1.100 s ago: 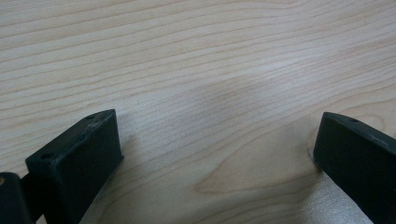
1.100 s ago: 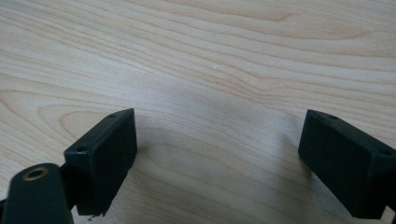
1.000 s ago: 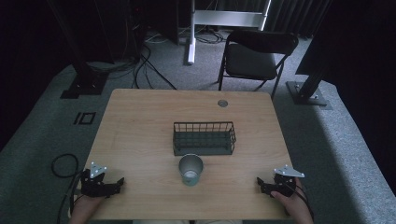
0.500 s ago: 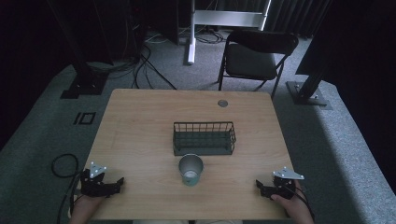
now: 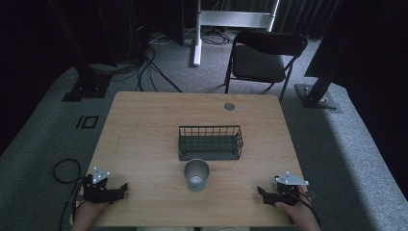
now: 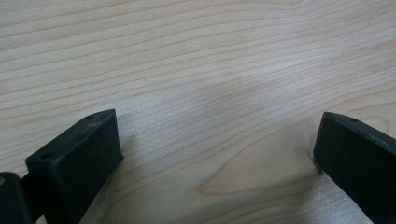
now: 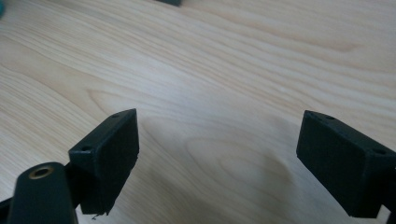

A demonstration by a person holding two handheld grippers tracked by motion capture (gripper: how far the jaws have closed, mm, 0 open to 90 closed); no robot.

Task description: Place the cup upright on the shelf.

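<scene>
Wooden table: light grain, rectangular, with a round grommet near its far edge. Folding chair: black, beyond the table. Wire basket: dark, at table centre. Metal cup: upright, just in front of the basket. Left gripper: near-left corner, jaws spread wide, holding nothing. Right gripper: near-right corner, jaws spread wide, holding nothing.

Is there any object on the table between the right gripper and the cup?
No. Between the right gripper and the cup only bare table is visible. The wire basket stands behind the cup, off that line.
</scene>
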